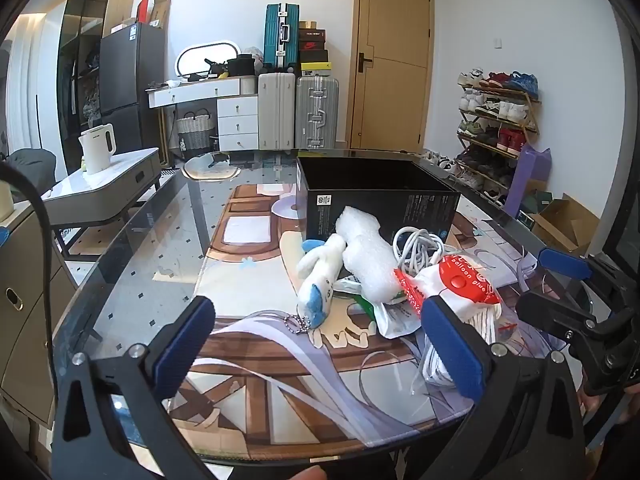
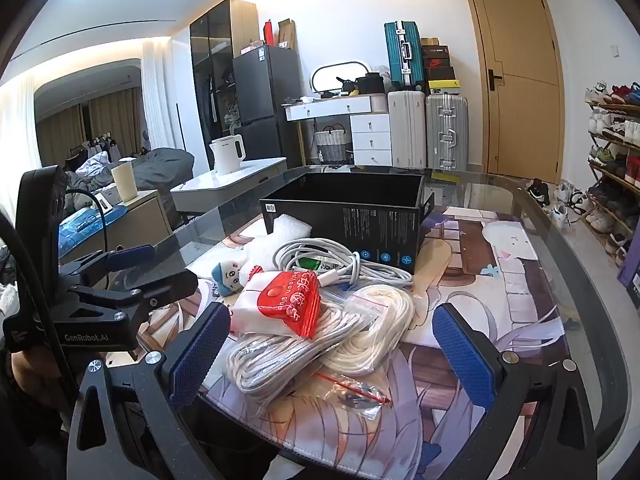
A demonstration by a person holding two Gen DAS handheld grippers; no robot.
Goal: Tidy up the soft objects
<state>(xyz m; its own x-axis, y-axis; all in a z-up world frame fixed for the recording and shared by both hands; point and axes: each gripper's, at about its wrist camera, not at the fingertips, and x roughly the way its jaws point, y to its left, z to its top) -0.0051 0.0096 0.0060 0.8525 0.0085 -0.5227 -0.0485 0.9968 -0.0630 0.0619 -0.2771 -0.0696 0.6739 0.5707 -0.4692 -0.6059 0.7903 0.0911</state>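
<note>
A pile of soft items lies on the printed mat in front of an open black box (image 1: pixel 376 196) (image 2: pixel 352 208). It holds a white and blue plush toy (image 1: pixel 318 284) (image 2: pixel 228 276), a bubble-wrap roll (image 1: pixel 366 256) (image 2: pixel 288 226), a white cable coil (image 1: pixel 418 246) (image 2: pixel 340 260), a red and white balloon glue bag (image 1: pixel 460 284) (image 2: pixel 288 300) and bagged white rope (image 2: pixel 360 332). My left gripper (image 1: pixel 320 344) is open and empty just before the plush. My right gripper (image 2: pixel 332 352) is open and empty around the rope bags.
The glass table (image 1: pixel 132 280) carries a printed anime mat (image 1: pixel 256 364). A side table with a white kettle (image 1: pixel 98 148) stands at left. Suitcases (image 1: pixel 298 116), a desk, a door and a shoe rack (image 1: pixel 496 128) line the far wall.
</note>
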